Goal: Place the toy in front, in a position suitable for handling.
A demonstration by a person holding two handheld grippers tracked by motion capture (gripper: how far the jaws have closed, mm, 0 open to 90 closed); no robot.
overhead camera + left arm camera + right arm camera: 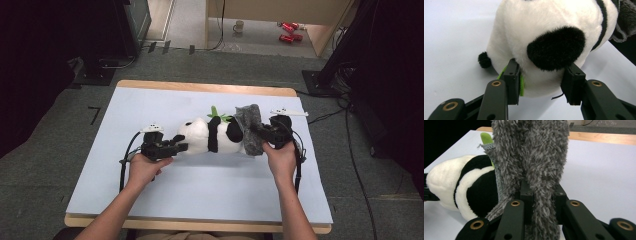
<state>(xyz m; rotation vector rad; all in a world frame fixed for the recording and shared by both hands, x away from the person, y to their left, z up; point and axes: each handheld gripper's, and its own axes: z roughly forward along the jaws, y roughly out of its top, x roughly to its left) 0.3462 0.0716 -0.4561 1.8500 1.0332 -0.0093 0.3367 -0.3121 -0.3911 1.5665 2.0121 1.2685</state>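
there, left tongs clamped on plush panda, right tongs clenching grey cloth

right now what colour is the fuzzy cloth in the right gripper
Grey cloth, clearest in the right gripper view.

A white mug and red cans are lying on the floor beyond the counter.
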